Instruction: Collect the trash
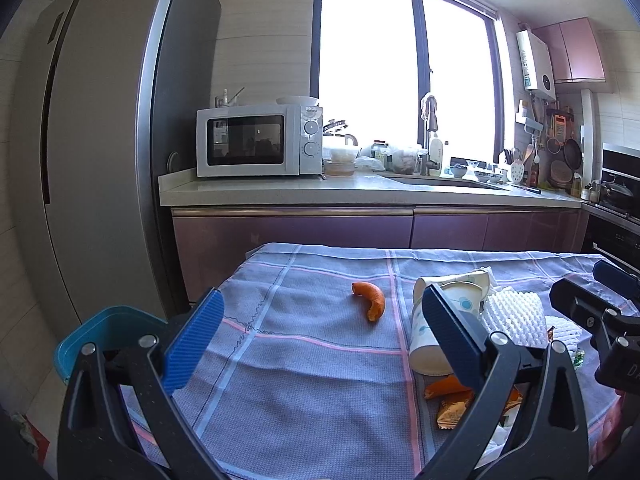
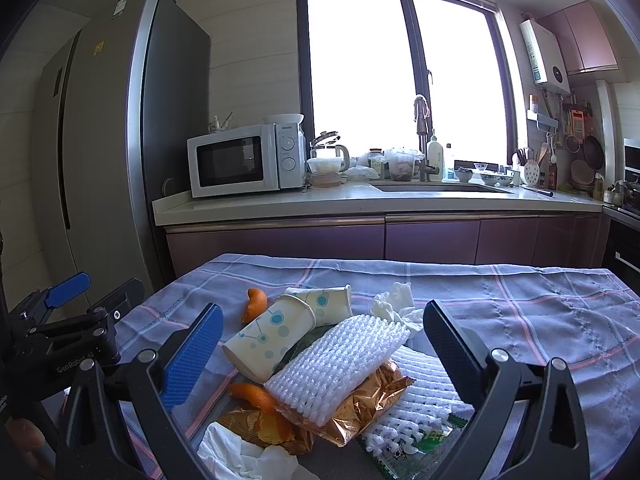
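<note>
Nearest the right wrist camera, the right gripper (image 2: pixel 320 344) hangs with its jaws spread wide over a heap of trash at the near edge of the table (image 2: pixel 540 312), holding nothing. Under it lie a white foam net (image 2: pixel 340 364), a gold snack wrapper (image 2: pixel 360 408), a crumpled tissue (image 2: pixel 240 460) at the very near edge, a green-printed wrapper (image 2: pixel 416 448) and a second foam net (image 2: pixel 424 400). Just to the left of the net, a paper cup (image 2: pixel 268 340) lies on its side, its rim touching a second paper cup (image 2: pixel 324 300) behind it. A piece of orange peel (image 2: pixel 256 396) sits at the first cup's base; another tissue (image 2: pixel 396 300) lies farther back.

The left gripper (image 1: pixel 320 336) also stands wide and empty, above the checked cloth (image 1: pixel 300 380). Between its fingers, towards the middle of the table, rests a curved orange peel (image 1: pixel 370 300), apart from the heap. A teal bin (image 1: pixel 104 332) stands beyond the table's left edge.
</note>
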A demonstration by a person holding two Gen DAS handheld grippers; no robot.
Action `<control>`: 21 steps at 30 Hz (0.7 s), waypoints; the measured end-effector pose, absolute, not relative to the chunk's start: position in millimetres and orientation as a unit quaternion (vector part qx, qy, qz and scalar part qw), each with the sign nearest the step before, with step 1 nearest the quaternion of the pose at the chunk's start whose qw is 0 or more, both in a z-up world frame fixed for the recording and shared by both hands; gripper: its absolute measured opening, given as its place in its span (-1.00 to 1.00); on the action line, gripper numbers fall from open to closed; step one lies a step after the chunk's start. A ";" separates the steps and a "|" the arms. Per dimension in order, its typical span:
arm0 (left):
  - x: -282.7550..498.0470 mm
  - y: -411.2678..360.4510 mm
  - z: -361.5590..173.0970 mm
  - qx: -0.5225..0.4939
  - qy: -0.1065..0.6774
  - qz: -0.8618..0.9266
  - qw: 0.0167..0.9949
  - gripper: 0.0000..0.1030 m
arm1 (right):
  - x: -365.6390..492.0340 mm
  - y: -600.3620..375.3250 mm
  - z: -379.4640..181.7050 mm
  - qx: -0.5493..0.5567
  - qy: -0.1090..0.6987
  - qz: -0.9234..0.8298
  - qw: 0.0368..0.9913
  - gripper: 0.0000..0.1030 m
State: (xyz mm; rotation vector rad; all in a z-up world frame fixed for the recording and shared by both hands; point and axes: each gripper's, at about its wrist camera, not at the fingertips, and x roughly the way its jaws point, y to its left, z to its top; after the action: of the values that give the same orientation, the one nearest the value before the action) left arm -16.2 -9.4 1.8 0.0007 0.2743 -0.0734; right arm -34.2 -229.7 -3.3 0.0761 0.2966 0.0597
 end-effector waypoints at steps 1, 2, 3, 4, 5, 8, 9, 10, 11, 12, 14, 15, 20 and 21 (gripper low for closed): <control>-16.6 -9.4 1.6 0.000 0.137 -0.037 0.990 0.89 | -34.0 -229.5 -3.6 0.038 0.149 0.030 0.988 0.87; -16.4 -9.7 1.1 0.000 0.137 -0.038 0.990 0.89 | -34.2 -229.7 -3.5 0.038 0.149 0.030 0.988 0.87; -16.9 -10.3 0.8 0.000 0.138 -0.037 0.990 0.89 | -34.4 -229.9 -3.7 0.038 0.148 0.030 0.988 0.87; -16.6 -10.8 0.4 0.000 0.138 -0.038 0.990 0.89 | -34.3 -229.8 -3.8 0.038 0.148 0.030 0.988 0.87; -16.1 -10.2 0.0 0.000 0.139 -0.038 0.990 0.89 | -34.2 -229.9 -3.9 0.038 0.149 0.030 0.988 0.87; -16.9 -11.0 -0.7 0.000 0.140 -0.040 0.989 0.89 | -34.1 -229.8 -4.3 0.038 0.150 0.031 0.987 0.87; -17.1 -11.3 -0.9 0.000 0.140 -0.040 0.989 0.89 | -34.2 -229.9 -4.4 0.038 0.150 0.032 0.987 0.87; -16.9 -11.4 -0.8 0.000 0.140 -0.040 0.989 0.89 | -34.6 -229.9 -4.5 0.038 0.150 0.032 0.987 0.87; -16.7 -11.7 -1.1 0.000 0.141 -0.040 0.989 0.89 | -34.1 -229.6 -4.4 0.037 0.151 0.032 0.987 0.87; -17.3 -11.5 -1.2 0.000 0.141 -0.041 0.989 0.89 | -33.4 -229.5 -4.4 0.037 0.152 0.032 0.987 0.87; -17.1 -11.9 -1.4 0.000 0.141 -0.041 0.989 0.89 | -34.0 -231.6 -4.4 0.039 0.153 0.034 0.987 0.87; -17.5 -11.5 -1.6 0.000 0.141 -0.041 0.989 0.89 | -33.5 -231.5 -4.7 0.039 0.154 0.035 0.987 0.87; -18.1 -12.2 -2.4 0.000 0.142 -0.042 0.989 0.89 | -32.4 -231.6 -5.9 0.041 0.157 0.036 0.986 0.87; -18.7 -12.7 -3.0 0.001 0.143 -0.042 0.989 0.89 | -32.0 -231.7 -6.1 0.041 0.158 0.036 0.986 0.87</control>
State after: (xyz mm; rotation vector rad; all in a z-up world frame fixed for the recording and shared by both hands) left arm -18.7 -12.7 -3.0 0.0011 0.2871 -0.0850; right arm -32.0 -231.7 -6.1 0.0822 0.3176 0.0729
